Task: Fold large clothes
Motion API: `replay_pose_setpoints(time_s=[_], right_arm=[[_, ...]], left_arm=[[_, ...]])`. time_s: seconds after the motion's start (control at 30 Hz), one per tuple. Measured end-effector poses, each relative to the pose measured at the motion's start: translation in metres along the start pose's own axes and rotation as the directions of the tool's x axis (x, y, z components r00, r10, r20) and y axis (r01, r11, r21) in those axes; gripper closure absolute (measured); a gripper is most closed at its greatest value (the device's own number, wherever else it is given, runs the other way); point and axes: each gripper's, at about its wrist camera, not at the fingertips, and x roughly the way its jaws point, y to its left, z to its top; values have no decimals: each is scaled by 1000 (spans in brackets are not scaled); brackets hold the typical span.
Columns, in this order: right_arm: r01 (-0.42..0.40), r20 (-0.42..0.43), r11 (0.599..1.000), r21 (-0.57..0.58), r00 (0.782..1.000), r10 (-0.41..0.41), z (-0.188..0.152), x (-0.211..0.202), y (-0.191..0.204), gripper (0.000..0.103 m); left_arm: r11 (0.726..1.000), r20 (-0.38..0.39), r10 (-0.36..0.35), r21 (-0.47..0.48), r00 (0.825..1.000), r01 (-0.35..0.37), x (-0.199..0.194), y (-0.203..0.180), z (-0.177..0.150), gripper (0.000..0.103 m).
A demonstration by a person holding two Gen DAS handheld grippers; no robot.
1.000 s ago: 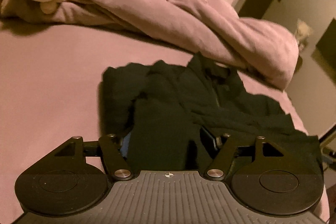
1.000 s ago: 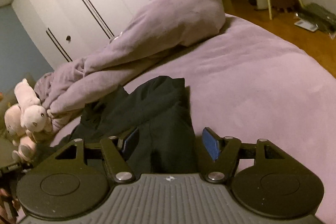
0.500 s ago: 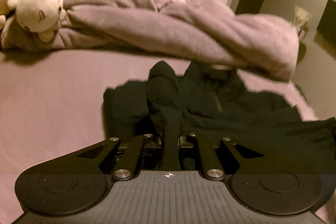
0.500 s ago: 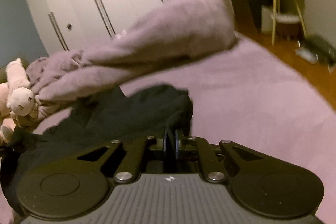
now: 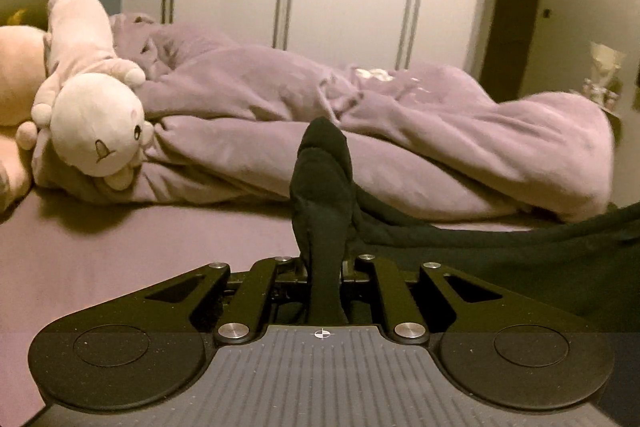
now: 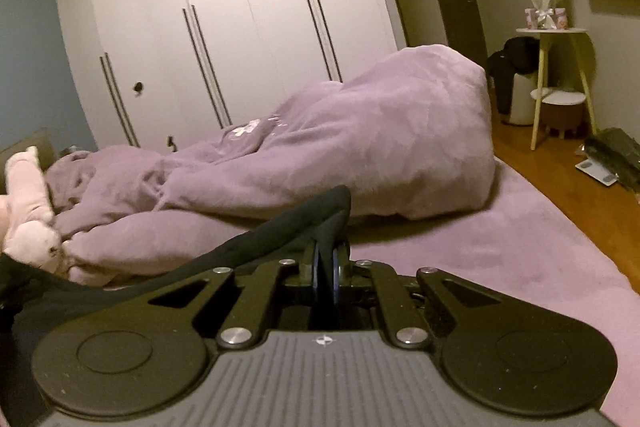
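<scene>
A plain black fabric garment (image 5: 322, 187) shows no pattern; it lies against the lilac sheet of the bed (image 5: 120, 251). The crumpled plush duvet (image 6: 360, 155) along the bed's far edge is a paler mauve with a small white motif. A cream-white round-headed soft toy (image 5: 96, 123) at the bed's far left corner has dark stitched features. The tall wardrobe doors (image 6: 248, 27) are plain white with dark vertical handles. The floor (image 6: 560, 179) is orange-brown wood; the wall (image 6: 24, 59) is grey-blue.
</scene>
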Motion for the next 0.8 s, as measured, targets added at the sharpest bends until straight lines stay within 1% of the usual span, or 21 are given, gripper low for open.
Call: replay_pose_setpoints(time_s=[0.1, 0.2, 0.3, 0.37, 0.4, 0.5, 0.57, 0.63, 0.67, 0.7, 0.73, 0.77, 0.8], right_arm=[[35, -13, 999, -2, 999, -35, 7, 37, 6, 97], [80, -25, 997, 0, 996, -80, 4, 70, 6, 97], [130, -57, 991, 18, 990, -128, -10, 102, 3, 97], [168, -77, 986, -4, 983, -168, -24, 120, 3, 97], [185, -84, 982, -26, 979, -186, -33, 129, 4, 97], [220, -75, 973, -65, 972, -225, -54, 145, 2, 97], [233, -72, 970, -63, 969, -237, -68, 154, -2, 96], [245, -82, 968, -53, 965, -249, -80, 163, -8, 96], [245, -85, 968, -46, 965, -248, -85, 166, -10, 96], [247, -93, 968, -37, 964, -249, -89, 170, -12, 95], [248, -99, 968, -34, 963, -250, -91, 173, -13, 95], [247, -100, 969, -30, 963, -249, -94, 175, -15, 94], [248, -106, 968, -23, 963, -249, -95, 176, -17, 93]], left_arm=[[999, -3, 33, -9, 999, -33, 32, 1, 8, 92], [996, -7, 89, -9, 996, -89, 65, -2, 5, 91], [988, -24, 152, 16, 988, -152, 93, -12, -15, 91], [977, -28, 208, 44, 978, -207, 108, -20, -32, 91], [973, -24, 229, 41, 973, -228, 113, -21, -40, 90], [966, 0, 256, 48, 967, -256, 128, -22, -59, 86], [969, -1, 247, 12, 969, -246, 137, -16, -67, 84], [969, -21, 248, -9, 968, -249, 146, -11, -72, 77], [969, -35, 246, -16, 969, -247, 150, -10, -74, 76], [968, -44, 249, -27, 968, -250, 152, -9, -76, 71], [967, -53, 250, -38, 967, -252, 155, -6, -79, 63], [966, -74, 250, -49, 965, -254, 158, -4, -80, 57], [962, -94, 260, -61, 961, -266, 161, -1, -81, 43]])
